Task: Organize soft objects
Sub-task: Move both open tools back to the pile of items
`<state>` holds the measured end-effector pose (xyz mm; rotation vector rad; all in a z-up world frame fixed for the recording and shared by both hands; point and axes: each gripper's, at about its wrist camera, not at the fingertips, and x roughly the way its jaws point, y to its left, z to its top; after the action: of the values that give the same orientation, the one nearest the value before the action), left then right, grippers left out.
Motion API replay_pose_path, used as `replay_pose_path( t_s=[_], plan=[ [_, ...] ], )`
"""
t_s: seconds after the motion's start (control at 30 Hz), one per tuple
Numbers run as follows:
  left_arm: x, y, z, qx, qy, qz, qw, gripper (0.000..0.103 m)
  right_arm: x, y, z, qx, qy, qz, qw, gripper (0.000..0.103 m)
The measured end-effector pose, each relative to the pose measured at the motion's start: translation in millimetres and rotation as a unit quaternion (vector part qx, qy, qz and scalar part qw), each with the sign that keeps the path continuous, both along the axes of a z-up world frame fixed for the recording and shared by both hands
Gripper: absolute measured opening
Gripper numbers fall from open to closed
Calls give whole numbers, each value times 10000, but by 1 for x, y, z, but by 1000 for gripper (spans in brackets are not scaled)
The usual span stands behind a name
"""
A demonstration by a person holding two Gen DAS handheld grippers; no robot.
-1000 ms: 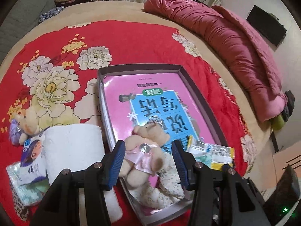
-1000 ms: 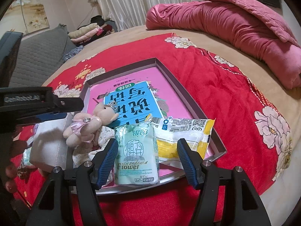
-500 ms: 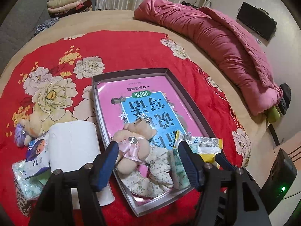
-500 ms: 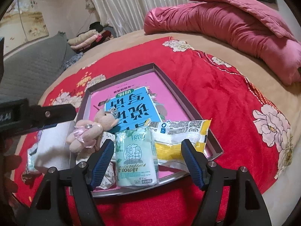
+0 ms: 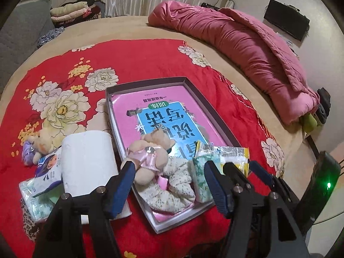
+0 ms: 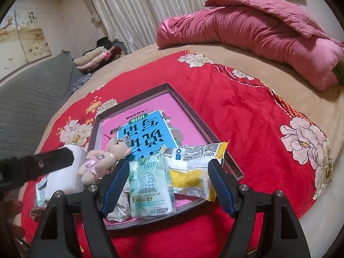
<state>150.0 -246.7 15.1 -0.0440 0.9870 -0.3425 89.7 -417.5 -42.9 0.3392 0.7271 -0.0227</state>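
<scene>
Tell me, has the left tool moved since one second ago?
Yes. The left tool has drawn back from the teddy bear: before, the bear sat between its fingers; now it lies at their tips, in the tray.

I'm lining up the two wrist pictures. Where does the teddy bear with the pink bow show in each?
Left wrist: teddy bear with the pink bow lies low and centre, in the near left part of the tray, beside the toilet roll.
Right wrist: the bear is left of centre, at the tray's left side.
Shared landmark: the pink and blue book in the tray.
</scene>
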Motion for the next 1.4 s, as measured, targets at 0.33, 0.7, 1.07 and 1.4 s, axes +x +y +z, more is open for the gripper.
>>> replay_pose_path(
  t_s=[0.33, 0.7, 1.07, 1.4],
  plan=[
    [-23, 22, 1, -58, -62, 115, 9999, 66, -7, 4, 11, -96, -247, -20, 9996, 77],
    [-38, 60, 1, -11, -146, 381, 9992, 66, -12, 11, 16, -264, -329, -22, 9991, 77],
    [-61, 115, -4, -196, -103, 820, 9964, 66, -21, 42, 29, -871, -448, 175, 9950, 77],
    [-93, 180, -12, -102, -235, 1423, 9895, 66, -33, 107, 49, -1134, -592, 994, 9868, 77]
  ],
)
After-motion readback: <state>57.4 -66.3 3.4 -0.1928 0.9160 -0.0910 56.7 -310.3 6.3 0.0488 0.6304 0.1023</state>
